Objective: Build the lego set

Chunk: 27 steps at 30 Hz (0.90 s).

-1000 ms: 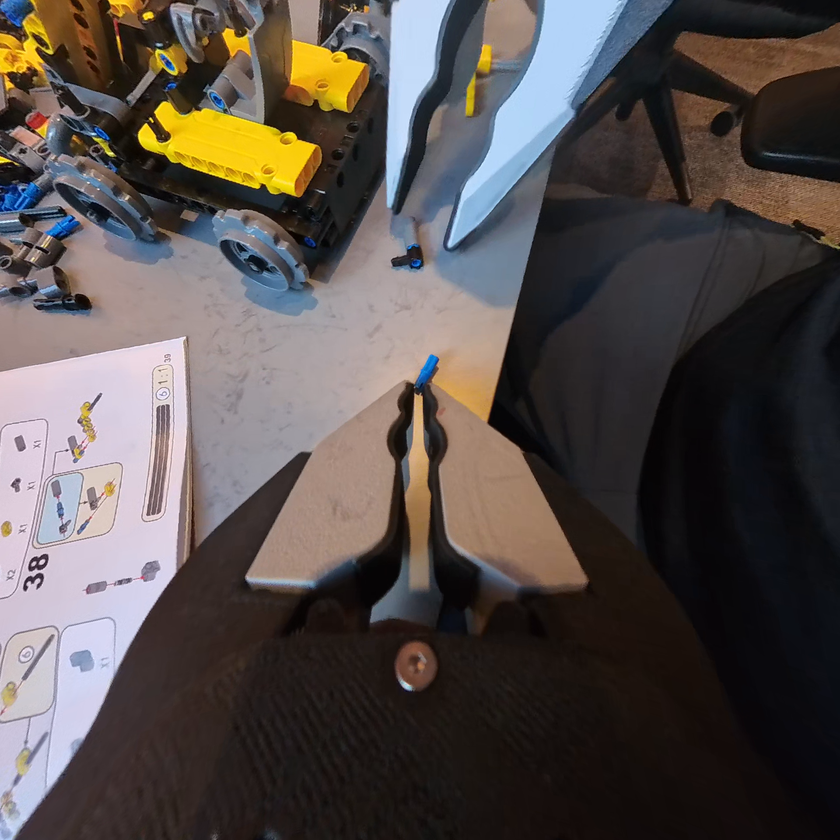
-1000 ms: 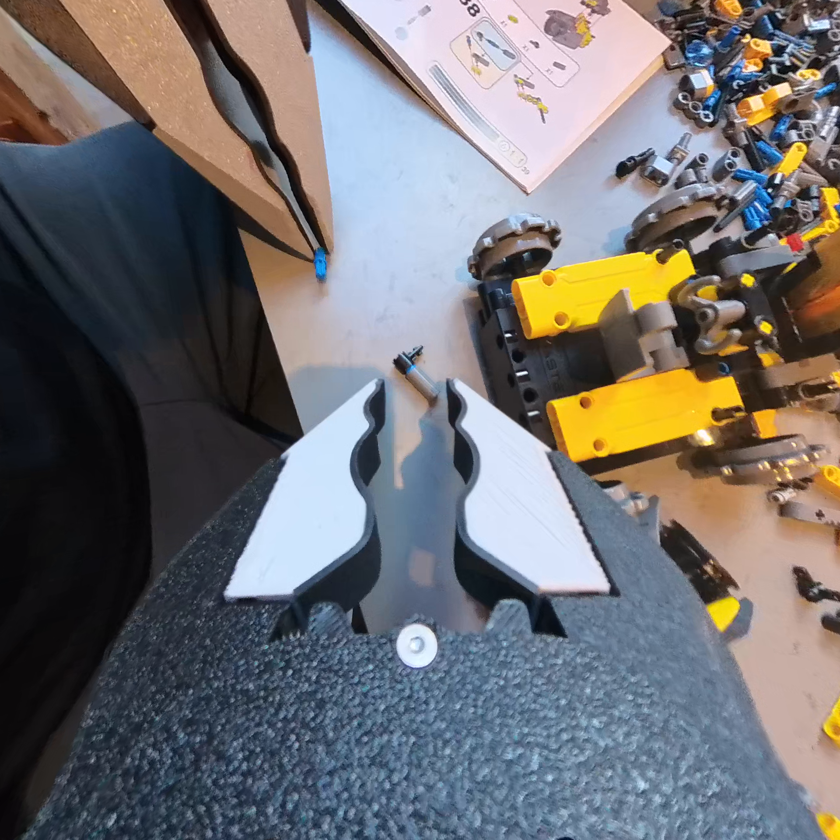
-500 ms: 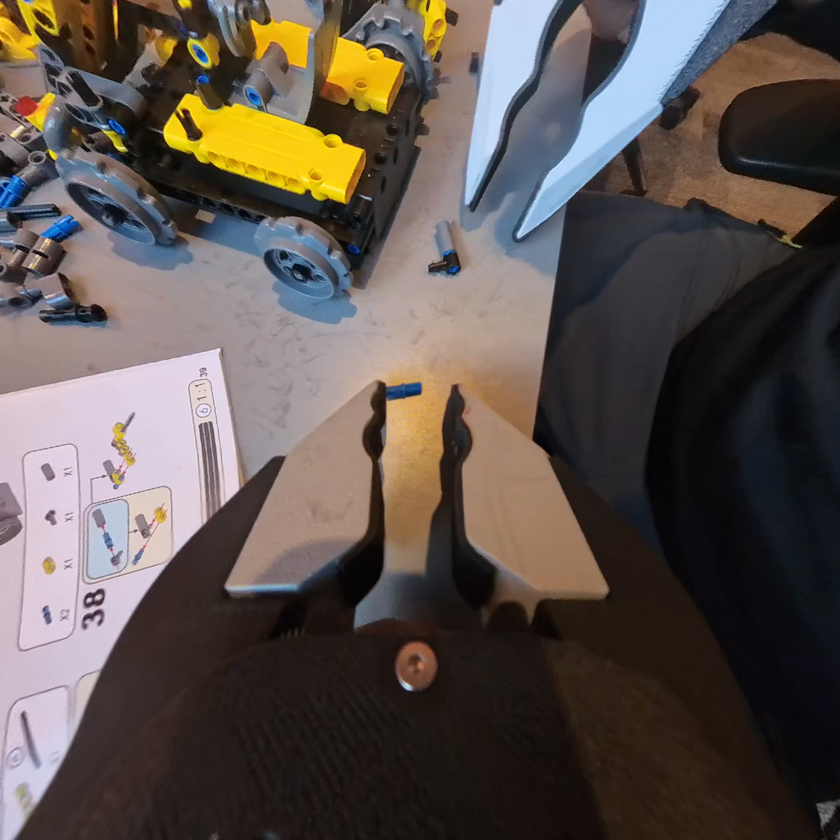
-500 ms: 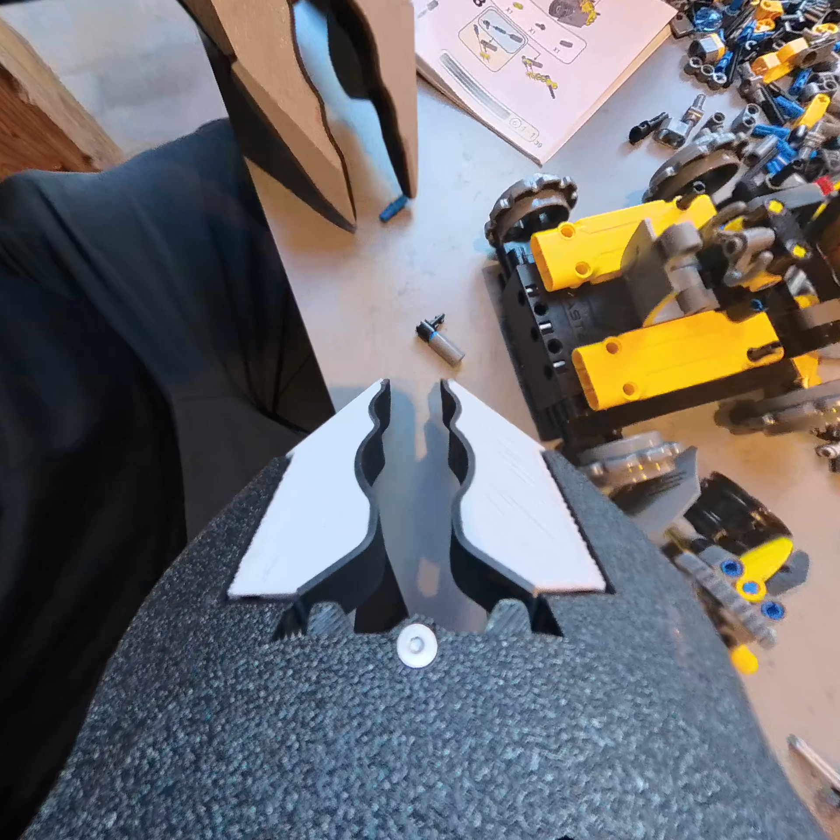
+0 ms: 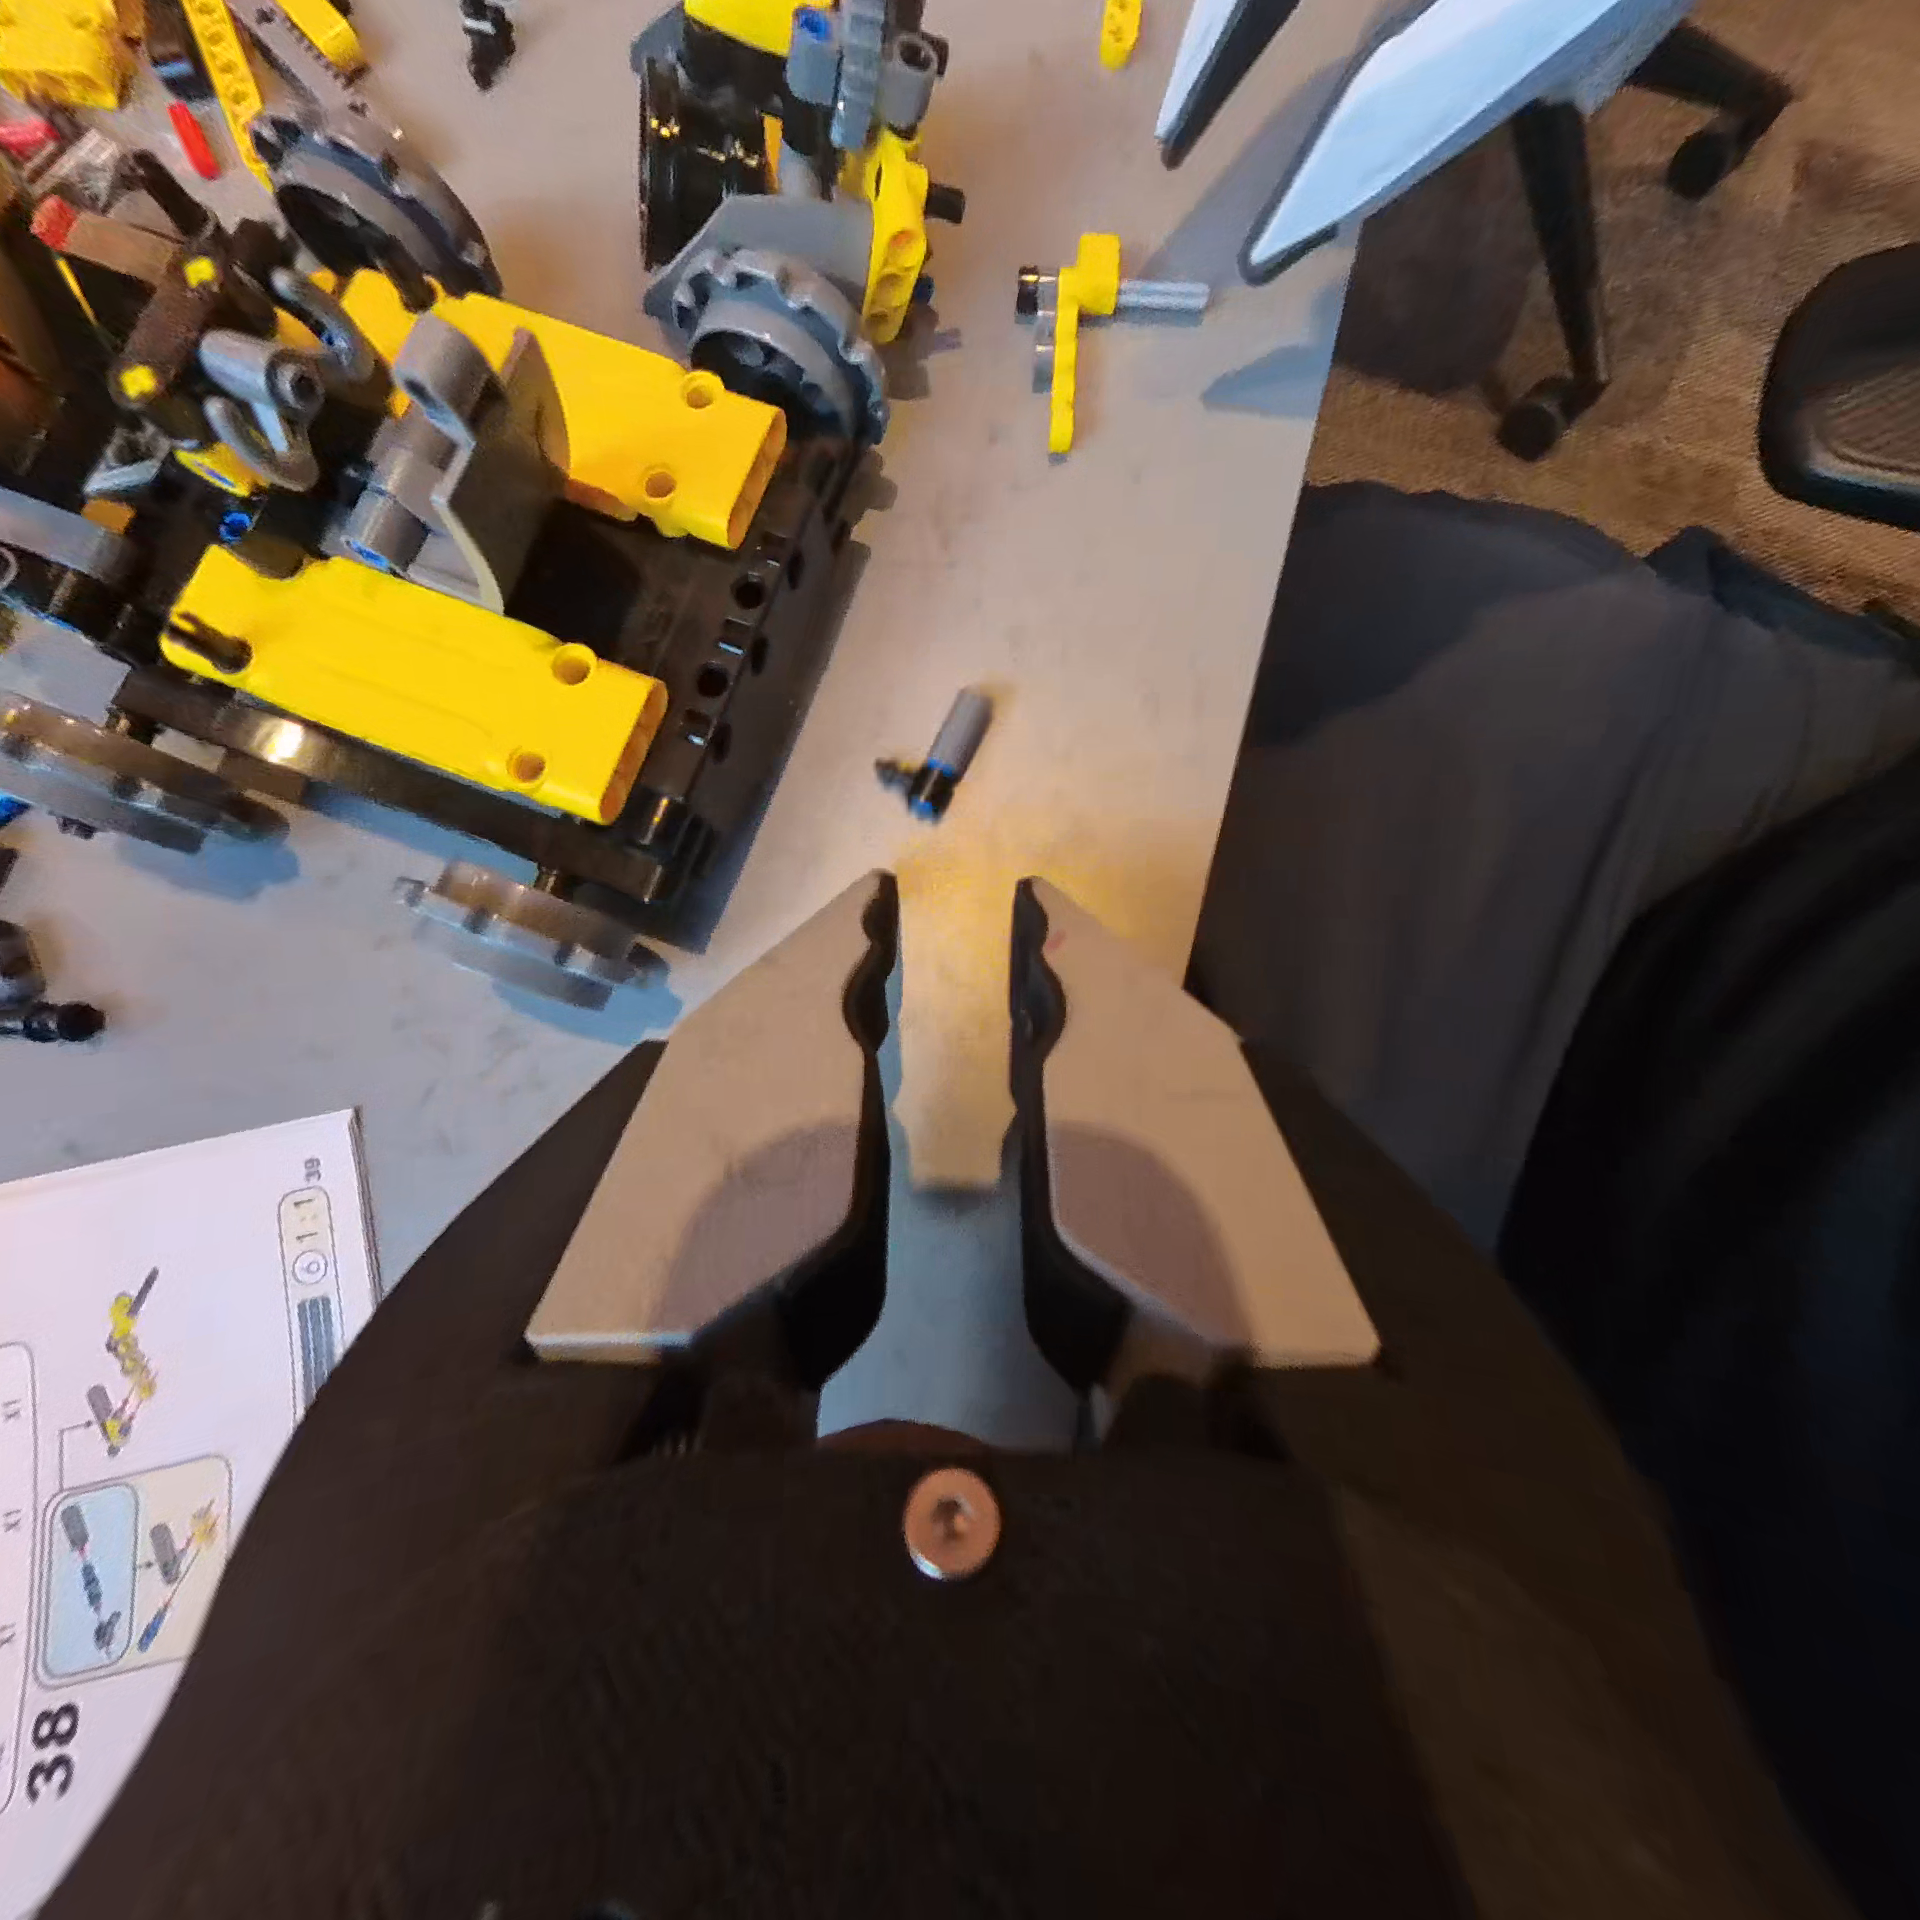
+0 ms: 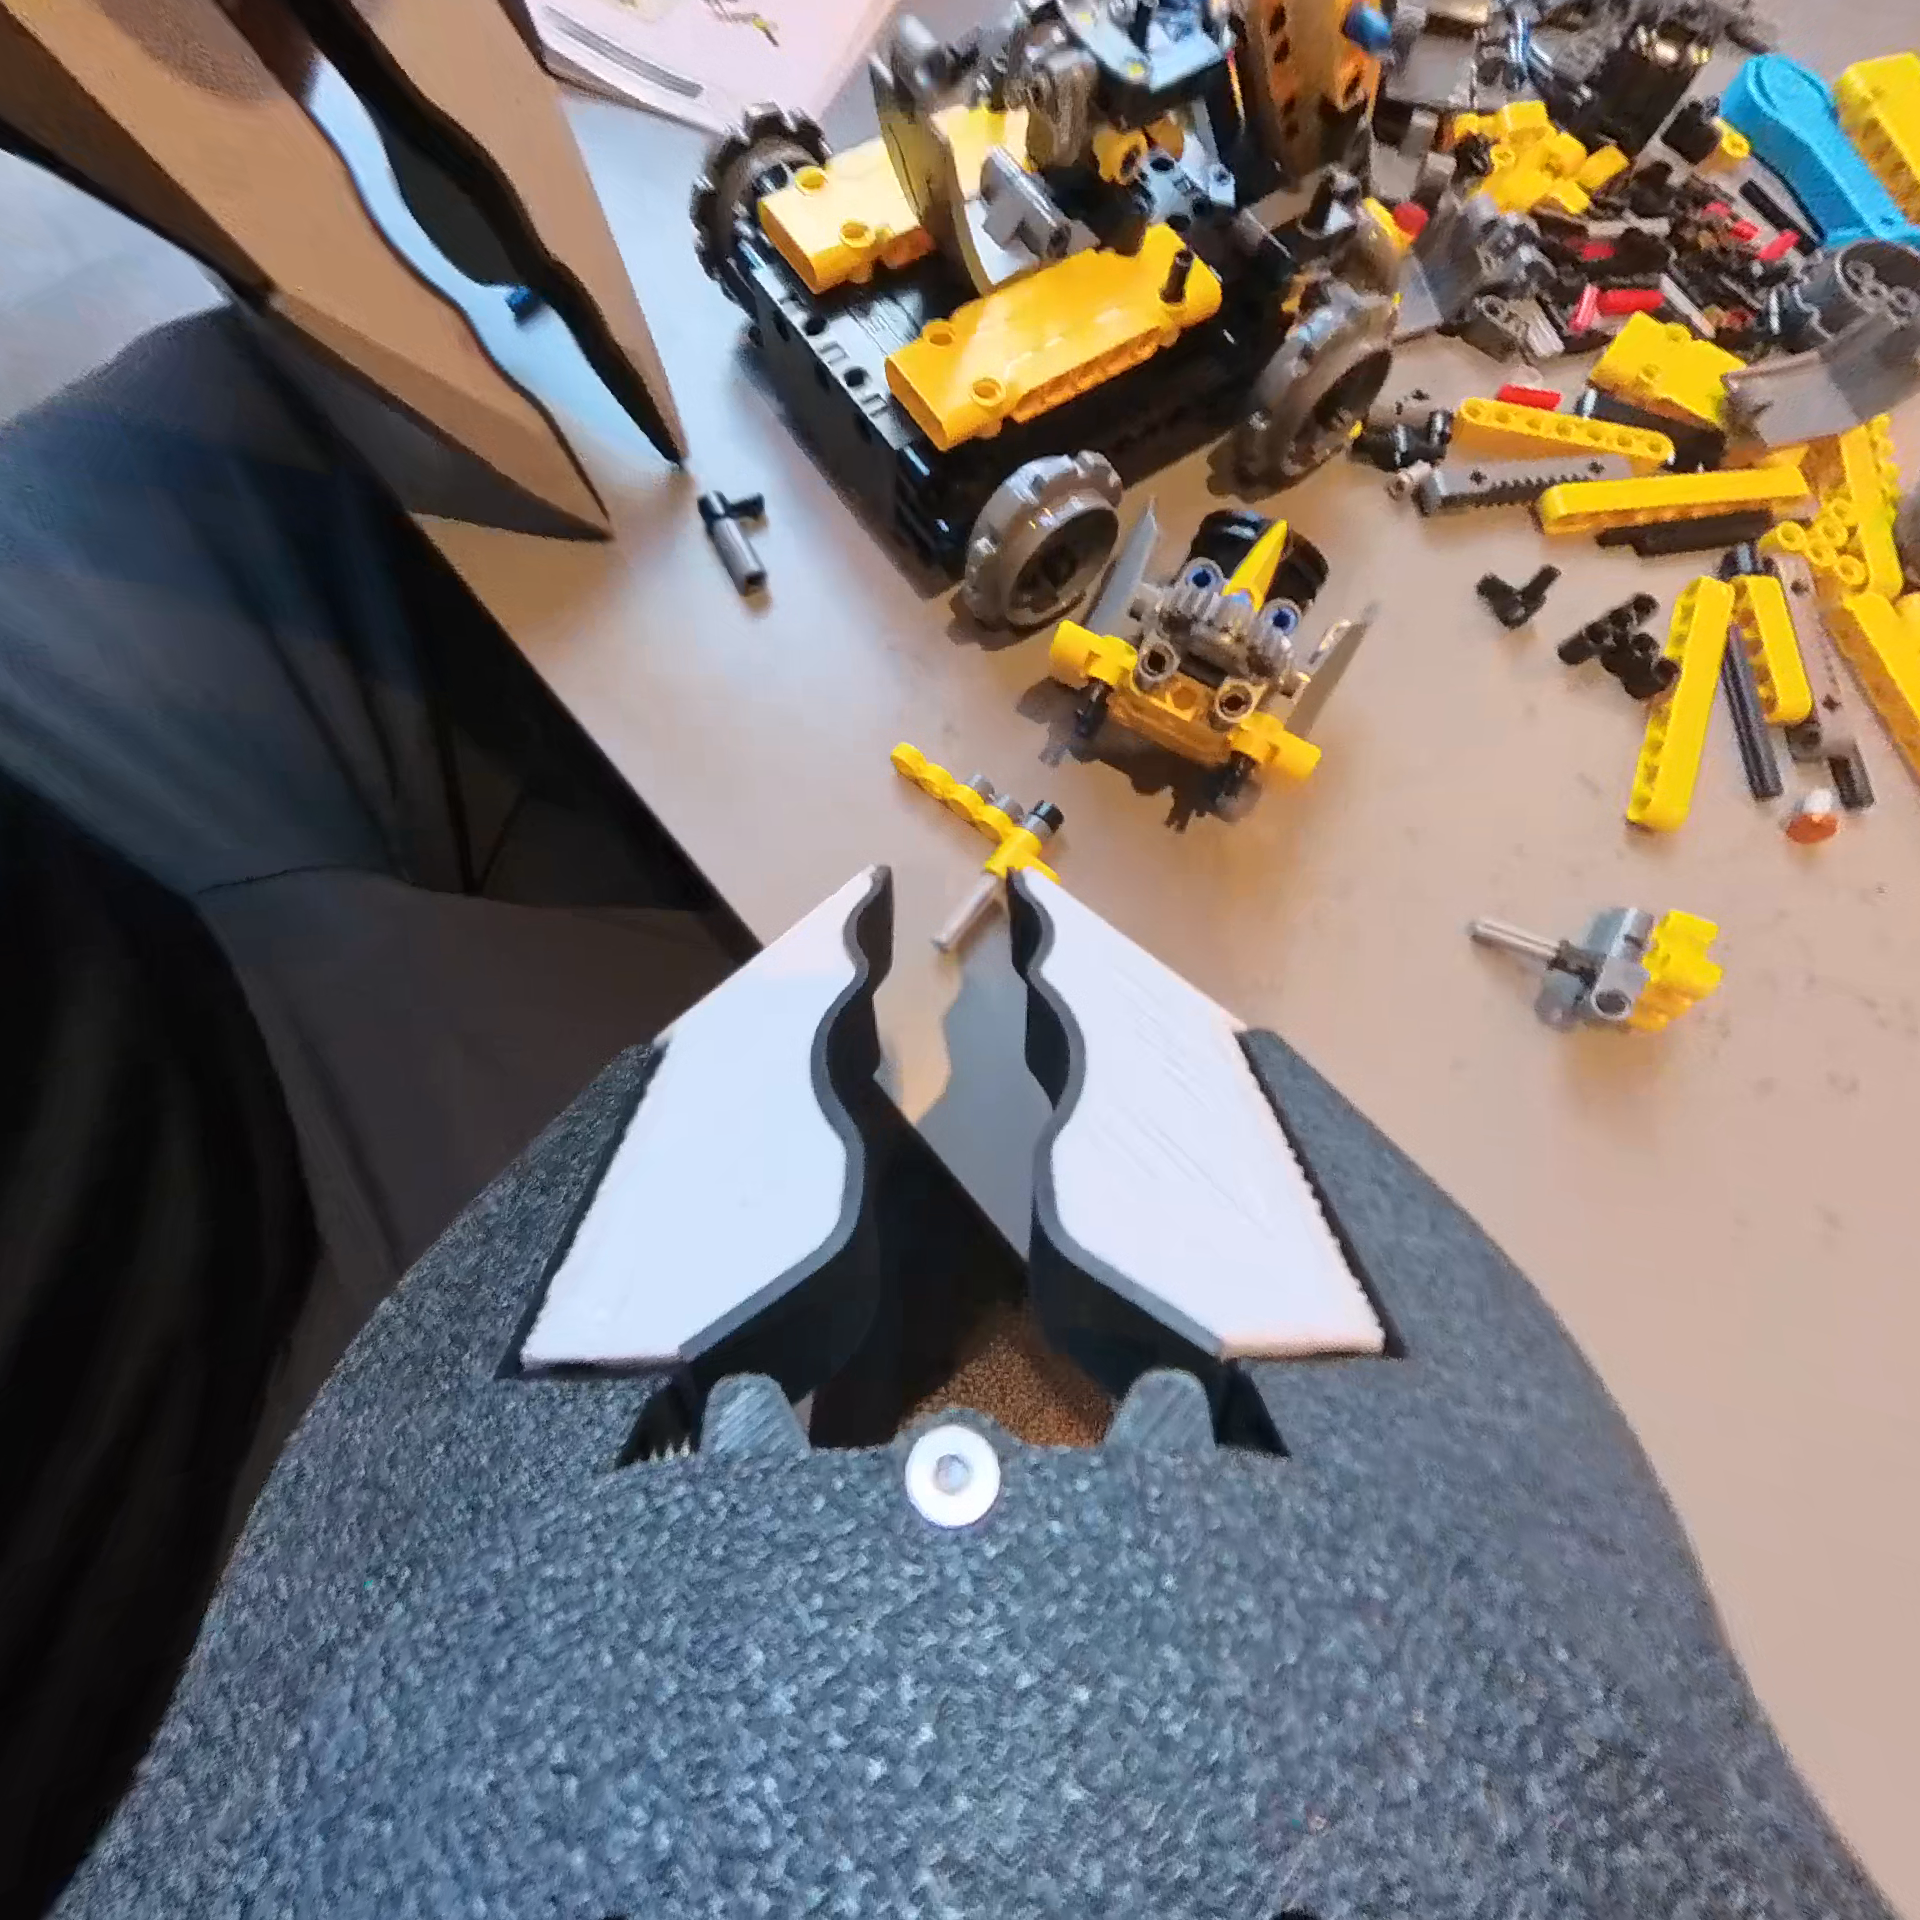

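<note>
Meanwhile, our left tongs [image 5: 948,902] hang part open and empty over the bench [image 5: 1091,623] edge, a grey pin [image 5: 940,750] just ahead at frame centre; our right tongs [image 6: 948,902], likewise parted and empty, straddle a yellow axle piece [image 6: 987,821], perhaps lined up for a grip.

Instruction booklet [image 5: 177,1382] left of the left gripper [image 5: 948,894] cut by the picture's edge, yellow vehicle model [image 5: 436,582] ahead-left also cut off, loose parts pile [image 6: 1714,260] far right of the right gripper [image 6: 948,883] blurred, running past the edge
</note>
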Available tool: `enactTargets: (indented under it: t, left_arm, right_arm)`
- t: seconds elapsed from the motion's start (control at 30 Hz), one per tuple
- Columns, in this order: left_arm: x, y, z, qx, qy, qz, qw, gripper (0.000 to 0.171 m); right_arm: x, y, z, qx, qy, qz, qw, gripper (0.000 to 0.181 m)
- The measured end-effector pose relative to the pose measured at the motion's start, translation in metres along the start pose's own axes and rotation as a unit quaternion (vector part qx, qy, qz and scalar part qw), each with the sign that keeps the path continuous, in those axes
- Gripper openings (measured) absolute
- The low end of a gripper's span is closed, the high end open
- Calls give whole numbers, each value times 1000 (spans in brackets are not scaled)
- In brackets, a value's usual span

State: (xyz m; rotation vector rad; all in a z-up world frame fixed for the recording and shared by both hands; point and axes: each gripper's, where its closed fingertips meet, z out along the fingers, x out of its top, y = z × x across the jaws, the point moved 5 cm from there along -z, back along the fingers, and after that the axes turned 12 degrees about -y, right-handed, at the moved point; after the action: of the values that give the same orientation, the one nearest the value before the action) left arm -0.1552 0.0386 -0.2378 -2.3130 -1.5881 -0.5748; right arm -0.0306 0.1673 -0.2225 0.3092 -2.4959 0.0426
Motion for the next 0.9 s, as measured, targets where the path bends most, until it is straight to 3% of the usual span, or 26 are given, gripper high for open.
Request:
enactTargets:
  t: [0.33,0.6,0.67,0.8,0.9]
  left_arm:
    - [6,4,-4,23,-15,9,1000,22]
    - [30,6,7,32,-18,64,997,26]
    - [29,6,12,33,-36,78,996,23]
    - [29,9,14,3,-44,66,997,6]
    - [28,9,14,-3,-40,51,998,7]
  right_arm:
    - [-5,9,14,-12,-22,15,1000,25]
    - [-12,13,14,-22,-44,-11,999,14]
    - [-15,12,12,-17,-46,-15,999,5]
    - [-22,17,7,-24,-46,-23,998,5]
    - [-28,24,3,-22,-33,-15,999,9]
